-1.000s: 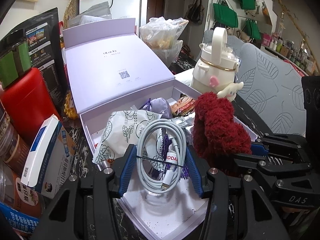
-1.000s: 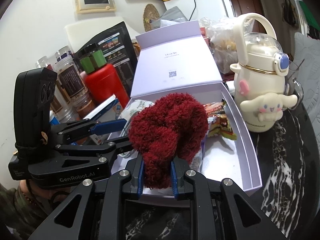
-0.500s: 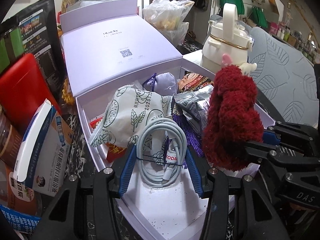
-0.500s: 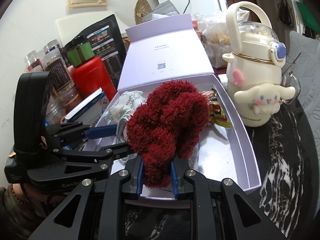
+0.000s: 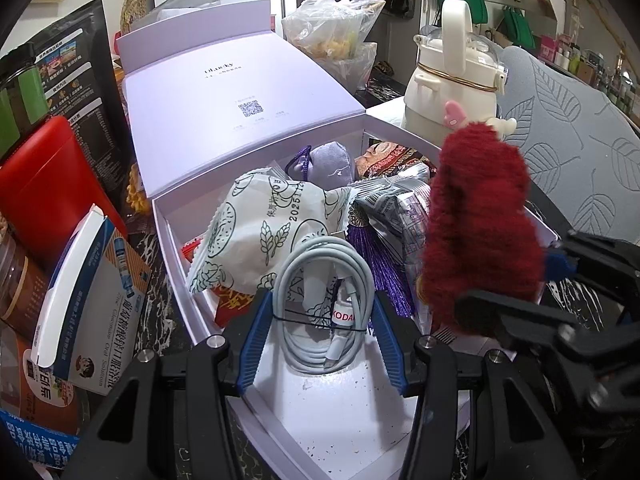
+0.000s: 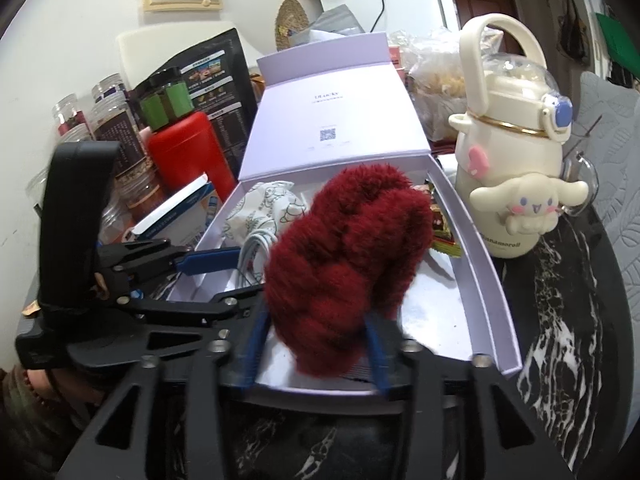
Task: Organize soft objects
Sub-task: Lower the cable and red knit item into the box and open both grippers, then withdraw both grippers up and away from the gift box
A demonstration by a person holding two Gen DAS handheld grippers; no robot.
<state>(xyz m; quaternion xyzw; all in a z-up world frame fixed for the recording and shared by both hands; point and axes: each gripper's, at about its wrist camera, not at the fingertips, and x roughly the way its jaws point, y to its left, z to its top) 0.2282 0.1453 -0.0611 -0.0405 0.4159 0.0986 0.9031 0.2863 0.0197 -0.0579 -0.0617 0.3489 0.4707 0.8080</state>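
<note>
Looking at the right gripper (image 6: 316, 332) first: opened up wider than half a second ago, with only a loose touch left on the fluffy dark red woolly bundle (image 6: 348, 264). Means letting go. Still standing upright between the two blue fingers, right over the near end of the big pale purple cardboard box (image 6: 492, 280), above its bare white floor. Looks blurry there, so maybe dropping already; hard to tell. Over at the left gripper (image 5: 320, 320): pinching a tied-up coil of white charging cable (image 5: 324, 246), held just above the near left part of the box. No change in that grip. Deeper in the box, toward its open lid: a white snack bag with green leaf drawings (image 5: 272, 220) and a small purple cloth pouch (image 5: 332, 160). Probably nearly done with the red bundle, then: just needs to land on the box floor and stay inside the walls. Might tip toward the box's near wall. Cable next, most likely.
</note>
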